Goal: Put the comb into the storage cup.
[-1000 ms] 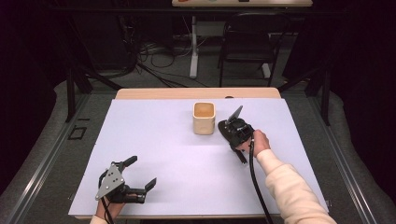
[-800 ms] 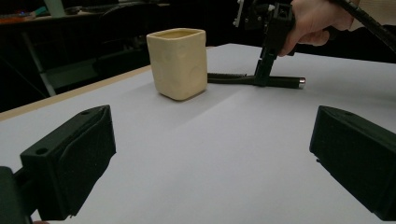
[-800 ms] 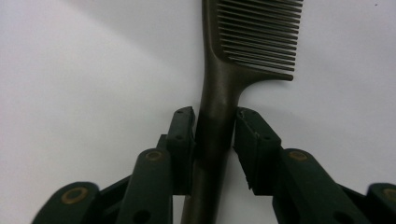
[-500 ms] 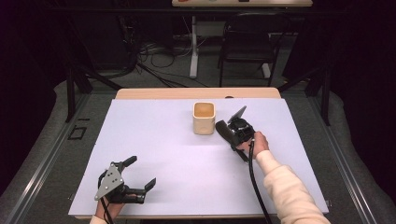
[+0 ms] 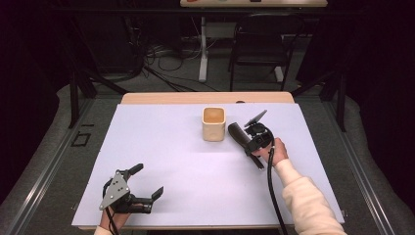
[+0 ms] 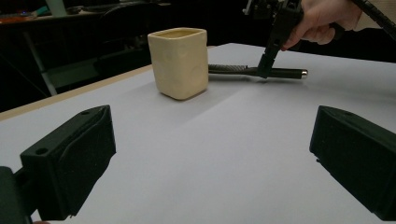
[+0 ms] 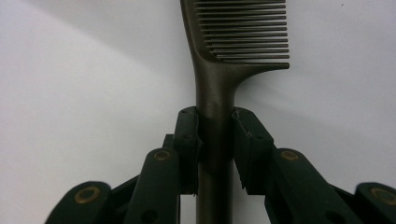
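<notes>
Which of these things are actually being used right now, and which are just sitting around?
In use:
- comb, clamped at its handle by the right gripper
- cream cup, close beside the comb

Standing by or background:
- left gripper, open, holding nothing
- chair behind the table
- floor cables

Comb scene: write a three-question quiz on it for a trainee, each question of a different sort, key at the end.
1. True or false: the right tongs are shut on the handle of the comb.
2. Multiple choice: the cream cup is (a) lying on its side, (b) standing upright on the white table cover, (c) held in the left tongs.
3. Fill in: the left tongs' jaws stand ____ and hold nothing.

Key
1. True; the jaws press on the handle from both sides.
2. b.
3. open.
</notes>
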A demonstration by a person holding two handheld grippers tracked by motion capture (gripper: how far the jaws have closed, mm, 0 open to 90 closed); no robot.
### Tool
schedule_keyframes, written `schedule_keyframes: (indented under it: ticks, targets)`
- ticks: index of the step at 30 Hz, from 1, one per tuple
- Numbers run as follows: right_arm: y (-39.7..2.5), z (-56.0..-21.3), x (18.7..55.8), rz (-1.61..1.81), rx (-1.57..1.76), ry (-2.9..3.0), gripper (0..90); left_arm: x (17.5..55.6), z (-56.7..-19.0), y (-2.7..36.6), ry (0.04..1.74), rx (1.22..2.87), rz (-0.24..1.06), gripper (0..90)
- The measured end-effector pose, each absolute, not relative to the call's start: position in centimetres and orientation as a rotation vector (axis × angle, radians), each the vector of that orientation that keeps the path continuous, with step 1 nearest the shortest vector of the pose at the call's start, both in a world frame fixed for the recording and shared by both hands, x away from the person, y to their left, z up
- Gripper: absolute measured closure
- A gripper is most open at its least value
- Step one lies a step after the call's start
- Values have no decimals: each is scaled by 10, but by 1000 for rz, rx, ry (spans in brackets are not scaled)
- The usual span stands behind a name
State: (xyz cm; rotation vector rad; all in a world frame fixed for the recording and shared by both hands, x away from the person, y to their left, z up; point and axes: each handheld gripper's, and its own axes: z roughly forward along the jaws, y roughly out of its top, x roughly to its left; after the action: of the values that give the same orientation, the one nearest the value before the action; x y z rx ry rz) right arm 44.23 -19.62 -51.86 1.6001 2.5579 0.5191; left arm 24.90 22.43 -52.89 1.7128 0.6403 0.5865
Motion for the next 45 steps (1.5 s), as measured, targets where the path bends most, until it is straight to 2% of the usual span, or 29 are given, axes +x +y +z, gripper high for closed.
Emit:
schedule_keyframes:
  ticks: [45]
  targets:
    - [-242, -494, 403, 882, 1367, 2472, 725, 256, -536, 225, 708, 1729, 591, 3]
